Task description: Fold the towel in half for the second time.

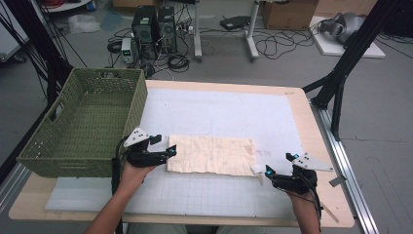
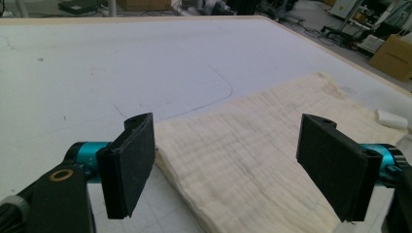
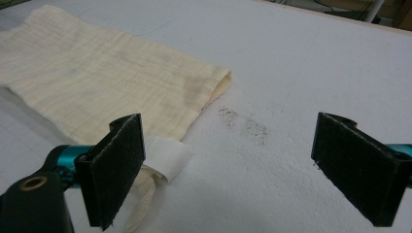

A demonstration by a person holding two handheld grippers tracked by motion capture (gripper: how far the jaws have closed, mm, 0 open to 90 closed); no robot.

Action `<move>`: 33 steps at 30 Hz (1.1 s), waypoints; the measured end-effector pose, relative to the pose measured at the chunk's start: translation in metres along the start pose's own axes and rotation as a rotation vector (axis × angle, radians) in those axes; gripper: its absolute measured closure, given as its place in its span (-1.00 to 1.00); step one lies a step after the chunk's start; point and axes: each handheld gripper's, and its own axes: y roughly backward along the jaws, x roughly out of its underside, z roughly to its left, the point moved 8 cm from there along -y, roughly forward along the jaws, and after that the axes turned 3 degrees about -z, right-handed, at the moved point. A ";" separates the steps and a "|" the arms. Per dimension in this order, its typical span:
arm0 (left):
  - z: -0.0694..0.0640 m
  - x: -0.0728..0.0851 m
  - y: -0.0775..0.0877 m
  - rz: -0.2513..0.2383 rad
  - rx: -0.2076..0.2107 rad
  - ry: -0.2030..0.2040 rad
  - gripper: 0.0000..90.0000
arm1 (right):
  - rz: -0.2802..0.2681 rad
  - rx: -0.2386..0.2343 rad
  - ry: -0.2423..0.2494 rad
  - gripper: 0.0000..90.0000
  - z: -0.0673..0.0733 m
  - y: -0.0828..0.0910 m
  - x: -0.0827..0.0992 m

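Jaws of both the left gripper (image 1: 171, 150) and right gripper (image 1: 268, 171) stand wide open and empty, the folded cloth (image 1: 212, 155) lying flat between them, long axis gripper to gripper, left jaws already straddling its end.

Cloth (image 1: 212, 155) flat on mat (image 1: 229, 114), mid table (image 1: 319, 146). Basket (image 1: 83, 124) left of cloth. Left gripper (image 1: 171, 150) at cloth's left end, right gripper (image 1: 267, 171) at right corner.

One folded cloth (image 1: 211, 155), one green basket (image 1: 73, 141), two grippers — left gripper (image 1: 165, 147), right gripper (image 1: 278, 166).
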 end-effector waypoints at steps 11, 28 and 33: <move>-0.002 -0.022 -0.017 0.017 0.023 -0.022 -0.49 | -0.004 0.000 -0.010 -0.74 -0.001 0.000 0.000; 0.019 -0.022 -0.050 0.107 -0.056 -0.027 -0.15 | 0.013 -0.004 -0.013 -0.74 0.000 -0.003 0.001; 0.024 -0.018 -0.055 0.144 -0.071 -0.044 -0.04 | 0.009 -0.002 -0.014 -0.74 -0.001 -0.003 0.001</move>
